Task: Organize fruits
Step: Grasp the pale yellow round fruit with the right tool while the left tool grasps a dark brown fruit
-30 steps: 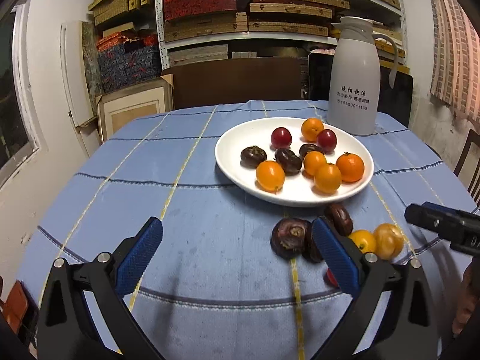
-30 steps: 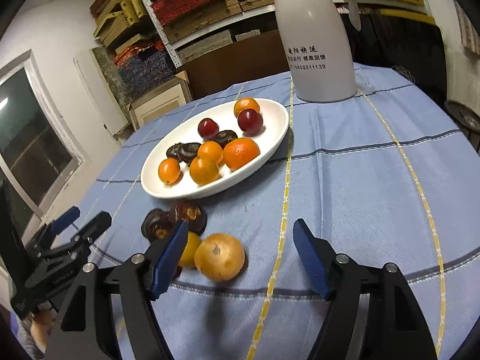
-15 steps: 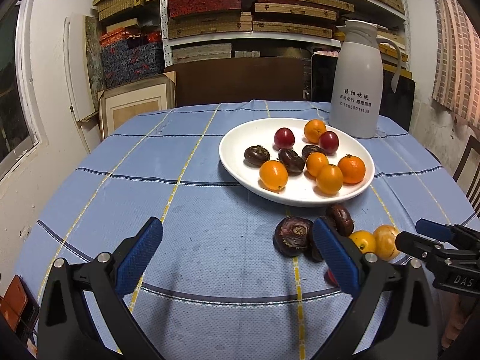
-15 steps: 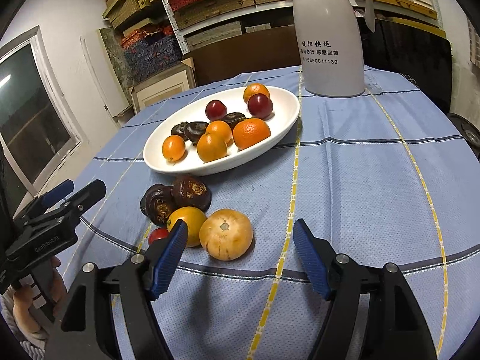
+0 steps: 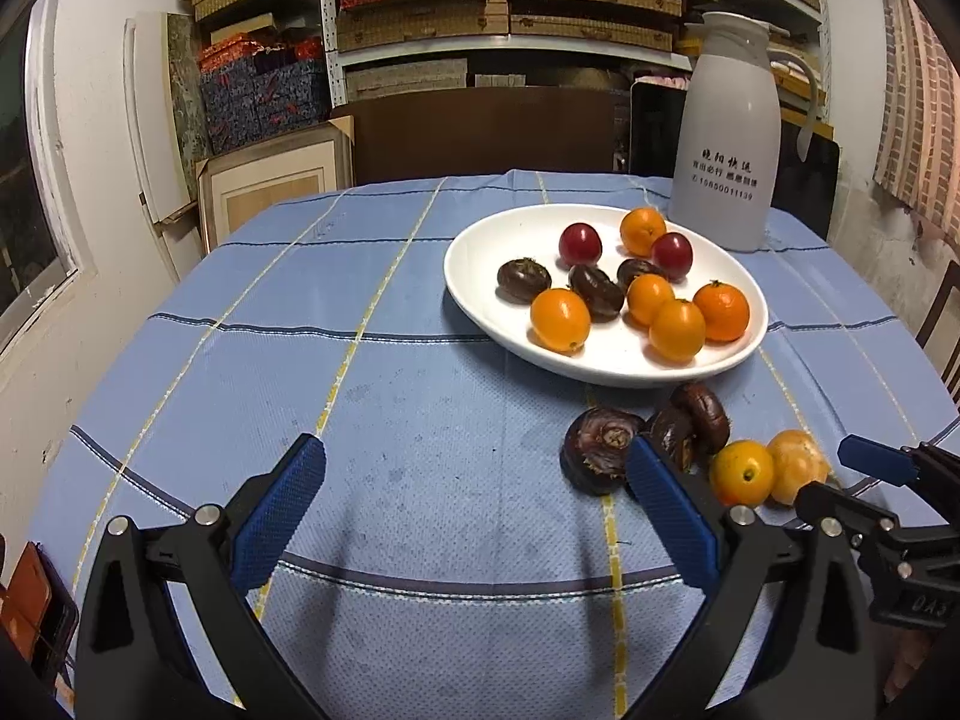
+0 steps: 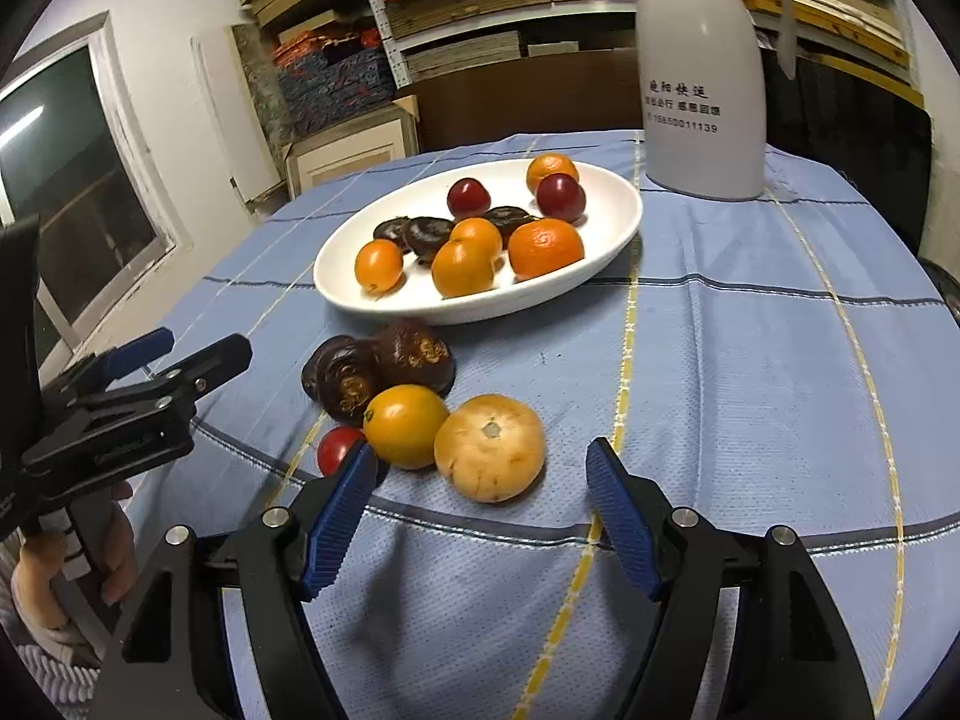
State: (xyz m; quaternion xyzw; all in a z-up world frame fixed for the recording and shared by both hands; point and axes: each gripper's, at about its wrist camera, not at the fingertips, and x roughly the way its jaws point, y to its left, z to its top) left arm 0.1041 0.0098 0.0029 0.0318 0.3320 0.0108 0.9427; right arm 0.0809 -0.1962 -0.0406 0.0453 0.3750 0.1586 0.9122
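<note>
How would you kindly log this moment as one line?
left tongs: open | right tongs: open, near pale round orange | white oval plate: part-filled

Left tongs (image 5: pixel 474 495) gape over cloth; loose fruits (image 5: pixel 690 450) beside plate (image 5: pixel 480 276).

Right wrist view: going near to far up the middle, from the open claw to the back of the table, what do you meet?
Right claw, open → pale tan fruit on the cloth → white plate holding oranges, red and dark fruits → white thermos jug.
</note>
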